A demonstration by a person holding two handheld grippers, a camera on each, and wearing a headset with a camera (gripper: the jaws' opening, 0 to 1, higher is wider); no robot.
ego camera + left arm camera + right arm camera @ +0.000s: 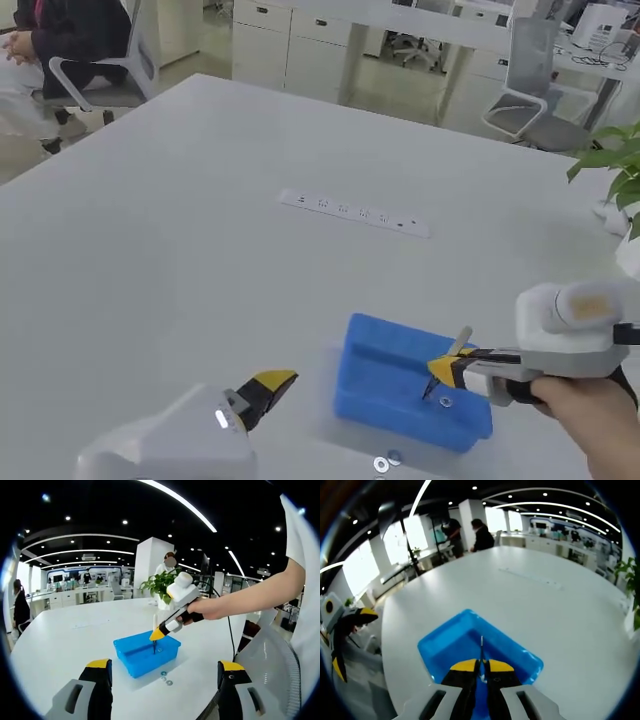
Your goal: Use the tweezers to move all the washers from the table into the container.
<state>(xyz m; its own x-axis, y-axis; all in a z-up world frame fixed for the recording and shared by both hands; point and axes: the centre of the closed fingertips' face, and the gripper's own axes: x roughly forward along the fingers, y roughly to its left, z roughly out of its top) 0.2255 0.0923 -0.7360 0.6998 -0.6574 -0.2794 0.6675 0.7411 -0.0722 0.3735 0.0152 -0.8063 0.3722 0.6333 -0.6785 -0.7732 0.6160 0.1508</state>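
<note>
Head view: right tool (435, 368) clamps thin metal tweezers (460, 340), tips down inside the blue rectangular plastic container (390, 335). Small round washers (388, 461) lie lower centre on the smooth white tabletop (200, 250), just beside it. Left tool (278, 381) gapes wide, empty.

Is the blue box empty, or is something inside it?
Not empty. One washer lies inside the blue container, just below the tip of the tweezers.

Left tool (287, 381) & right tool (434, 371): white bodies w/ yellow-tipped black jaws; person's short sleeve (301, 545) white.
</note>
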